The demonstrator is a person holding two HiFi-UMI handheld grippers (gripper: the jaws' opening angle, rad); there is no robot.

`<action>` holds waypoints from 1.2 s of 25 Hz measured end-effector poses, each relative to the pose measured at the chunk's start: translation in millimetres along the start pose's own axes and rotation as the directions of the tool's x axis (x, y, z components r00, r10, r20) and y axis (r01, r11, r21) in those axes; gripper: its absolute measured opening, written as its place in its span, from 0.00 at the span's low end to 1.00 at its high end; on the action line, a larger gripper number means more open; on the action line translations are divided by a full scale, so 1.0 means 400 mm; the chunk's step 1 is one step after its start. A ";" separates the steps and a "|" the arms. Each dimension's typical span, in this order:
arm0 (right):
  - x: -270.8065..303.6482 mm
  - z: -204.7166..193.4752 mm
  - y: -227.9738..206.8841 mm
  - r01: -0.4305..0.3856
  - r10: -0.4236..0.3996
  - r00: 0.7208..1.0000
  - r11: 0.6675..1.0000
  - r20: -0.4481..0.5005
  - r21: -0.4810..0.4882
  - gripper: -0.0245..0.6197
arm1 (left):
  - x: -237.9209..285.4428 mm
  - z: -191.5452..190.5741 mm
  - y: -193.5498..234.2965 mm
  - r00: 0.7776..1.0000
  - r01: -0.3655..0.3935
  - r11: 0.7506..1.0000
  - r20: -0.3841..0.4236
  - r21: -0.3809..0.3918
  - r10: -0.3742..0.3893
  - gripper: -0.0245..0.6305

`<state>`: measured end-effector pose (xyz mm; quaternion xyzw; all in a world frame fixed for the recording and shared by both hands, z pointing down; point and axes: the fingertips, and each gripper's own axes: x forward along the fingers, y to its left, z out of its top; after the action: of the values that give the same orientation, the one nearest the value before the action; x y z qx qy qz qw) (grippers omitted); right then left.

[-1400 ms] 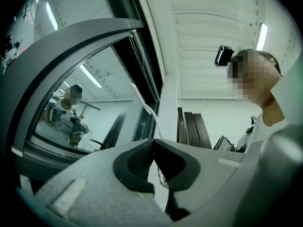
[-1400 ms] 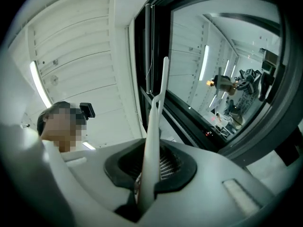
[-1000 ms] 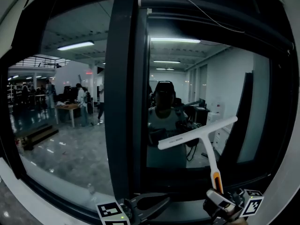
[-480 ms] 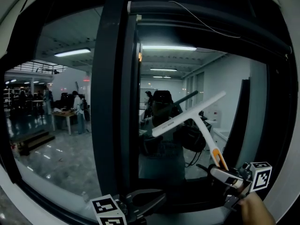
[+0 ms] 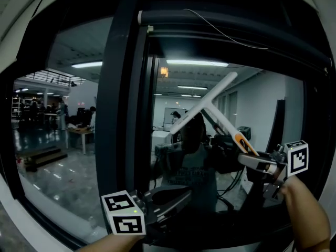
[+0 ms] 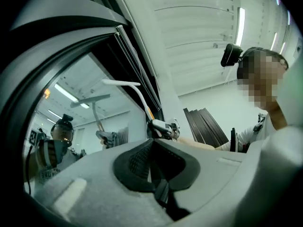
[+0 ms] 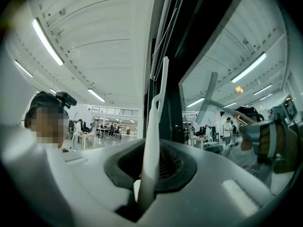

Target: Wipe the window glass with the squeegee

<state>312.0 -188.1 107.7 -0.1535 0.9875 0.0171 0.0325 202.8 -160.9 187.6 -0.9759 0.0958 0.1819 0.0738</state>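
Observation:
The white T-shaped squeegee (image 5: 207,105) is held up against the right window pane (image 5: 273,109), its blade slanting up to the right. My right gripper (image 5: 253,161) is shut on its orange-and-white handle at the right of the head view. In the right gripper view the handle (image 7: 154,136) rises from between the jaws of the right gripper (image 7: 149,176) toward the dark frame. My left gripper (image 5: 167,199) sits low in the middle, shut, with nothing in it, below the squeegee. The left gripper view shows the left gripper (image 6: 153,145) and, beyond it, the squeegee (image 6: 137,92).
A wide dark window post (image 5: 123,114) splits the left pane (image 5: 63,140) from the right one. A dark frame bar (image 5: 231,28) crosses the top. The glass mirrors a person and the squeegee's reflection (image 7: 210,96). A lit room with desks lies behind the glass.
My right gripper has lifted the squeegee, so the blade now sits higher on the right pane and tilts more steeply. The left gripper has risen a little.

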 end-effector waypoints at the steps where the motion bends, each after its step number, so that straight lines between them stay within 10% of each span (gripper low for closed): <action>1: 0.004 0.025 -0.017 0.001 -0.001 1.000 1.000 -0.014 -0.011 0.10 | 0.020 0.025 0.014 1.000 0.002 1.000 0.002 0.017 -0.002 0.03; 10: 0.052 0.166 -0.108 -0.032 0.011 0.981 0.994 -0.192 -0.104 0.11 | 0.147 0.152 0.107 1.000 -0.015 0.992 -0.003 0.122 0.016 0.03; 24: 0.151 0.286 -0.158 -0.086 -0.032 0.873 0.972 -0.486 -0.219 0.10 | 0.162 0.215 0.140 0.998 -0.052 0.969 -0.004 0.243 0.055 0.03; 30: 0.223 0.365 -0.145 -0.113 0.006 0.876 0.974 -0.481 -0.195 0.10 | 0.133 0.229 0.164 0.996 -0.092 0.966 0.014 0.243 0.091 0.03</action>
<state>253.4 -263.8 -45.6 -0.1250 0.9613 0.0873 -0.2296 206.4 -216.8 76.4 -0.9538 0.1623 0.1730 0.1845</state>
